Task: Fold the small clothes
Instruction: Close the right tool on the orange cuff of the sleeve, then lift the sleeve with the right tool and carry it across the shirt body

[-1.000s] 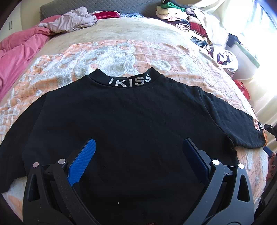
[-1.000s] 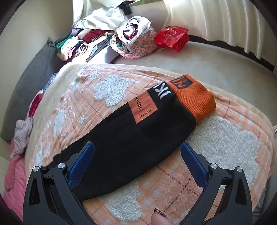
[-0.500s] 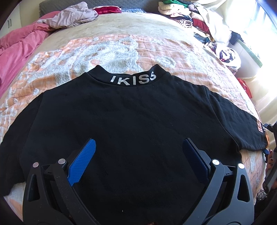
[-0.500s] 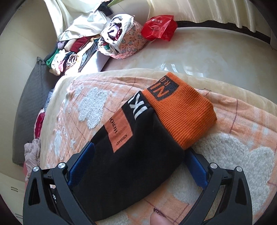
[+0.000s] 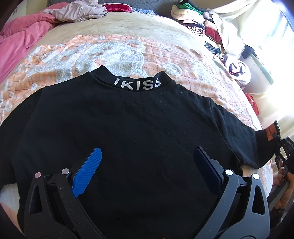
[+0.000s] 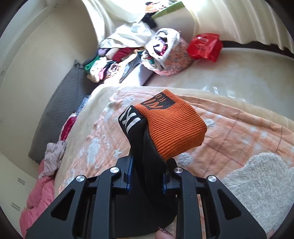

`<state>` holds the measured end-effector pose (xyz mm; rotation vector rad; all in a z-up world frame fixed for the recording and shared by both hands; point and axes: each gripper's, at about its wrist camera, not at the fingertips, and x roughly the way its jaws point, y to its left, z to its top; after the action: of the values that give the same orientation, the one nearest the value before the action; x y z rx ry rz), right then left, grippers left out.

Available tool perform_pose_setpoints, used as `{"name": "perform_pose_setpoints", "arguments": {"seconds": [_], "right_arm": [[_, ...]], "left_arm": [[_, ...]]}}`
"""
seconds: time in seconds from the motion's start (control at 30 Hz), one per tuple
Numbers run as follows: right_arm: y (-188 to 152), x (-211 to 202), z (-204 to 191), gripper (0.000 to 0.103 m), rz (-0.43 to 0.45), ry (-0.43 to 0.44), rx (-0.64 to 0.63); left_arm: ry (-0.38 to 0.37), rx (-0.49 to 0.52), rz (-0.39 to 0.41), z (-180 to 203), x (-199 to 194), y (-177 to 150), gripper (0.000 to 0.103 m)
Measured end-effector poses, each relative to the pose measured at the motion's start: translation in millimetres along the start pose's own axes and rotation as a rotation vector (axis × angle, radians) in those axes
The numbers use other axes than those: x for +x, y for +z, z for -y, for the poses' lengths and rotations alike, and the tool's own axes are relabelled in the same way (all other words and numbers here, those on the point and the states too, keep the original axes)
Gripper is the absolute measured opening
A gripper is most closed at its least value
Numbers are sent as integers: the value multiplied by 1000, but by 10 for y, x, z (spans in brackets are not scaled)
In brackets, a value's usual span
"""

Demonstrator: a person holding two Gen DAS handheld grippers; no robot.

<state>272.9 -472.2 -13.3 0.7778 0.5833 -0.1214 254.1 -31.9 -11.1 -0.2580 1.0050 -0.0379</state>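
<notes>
Black sweatshirt (image 5: pixel 139 132) lay flat, spread back-up on bed (image 5: pixel 128 25), over orange-and-white blanket (image 5: pixel 102 53). Collar w/ white lettering faced far end of bed. Body smooth, left sleeve trailed off toward frame edge.

Left claw (image 5: pixel 147 158): hovered over lower middle of sweatshirt, jaws wide apart, blue pads either side of bare black fabric, nothing gripped.

Right claw (image 6: pixel 147 176): jaws closing, narrow, w/ right sleeve (image 6: pixel 147 147) bunched between pads. Pads pressed on black cloth from both sides. Orange ribbed cuff (image 6: pixel 176 126) stuck out beyond fingertips, raised off blanket, tilted up and to the right. White stripes on black part just beside cuff. Fingertip w/ dark painted nail (image 6: pixel 163 233) showed at bottom edge of right wrist view.

From left wrist view, same right claw seen small at far right edge, at sleeve end by orange patch; hand (image 5: pixel 283 176) behind it, partly cut off.

Around bed: pink bedding (image 5: pixel 20 35) and crumpled greyish garment (image 5: pixel 77 11) at far left; pile of mixed clothes (image 6: pixel 110 64) by grey headboard cushion (image 6: pixel 60 103); floral bag stuffed w/ clothes (image 6: pixel 172 58) and red plastic bag (image 6: pixel 204 46) near pale curtain (image 6: pixel 238 20). Strong sunlight on that side, detail washed out.
</notes>
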Motion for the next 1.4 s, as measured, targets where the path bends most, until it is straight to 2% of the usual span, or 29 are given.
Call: {"name": "perform_pose_setpoints", "arguments": {"seconds": [0.43, 0.67, 1.03, 1.13, 1.2, 1.3, 1.4], "right_arm": [[-518, -24, -993, 21, -73, 140, -295], [-952, -79, -1481, 22, -83, 152, -505], [-1673, 175, -1846, 24, -208, 161, -718], [-1753, 205, -1871, 33, -262, 195, -721], [-1777, 212, -1879, 46, -294, 225, -706], [-1760, 175, -1889, 52, -326, 275, -689], [-1728, 104, -1892, 55, -312, 286, -707]], "left_arm": [[-72, -90, 20, -195, -191, 51, 94], [-100, -148, 23, -379, -244, 37, 94], [-150, -200, 2, -507, -194, -41, 94], [-155, -205, 2, -517, -190, -57, 94], [-157, -208, -1, -527, -186, -69, 94], [-161, -210, -4, -531, -177, -79, 94], [-173, -206, -12, -513, -158, -96, 94]]}}
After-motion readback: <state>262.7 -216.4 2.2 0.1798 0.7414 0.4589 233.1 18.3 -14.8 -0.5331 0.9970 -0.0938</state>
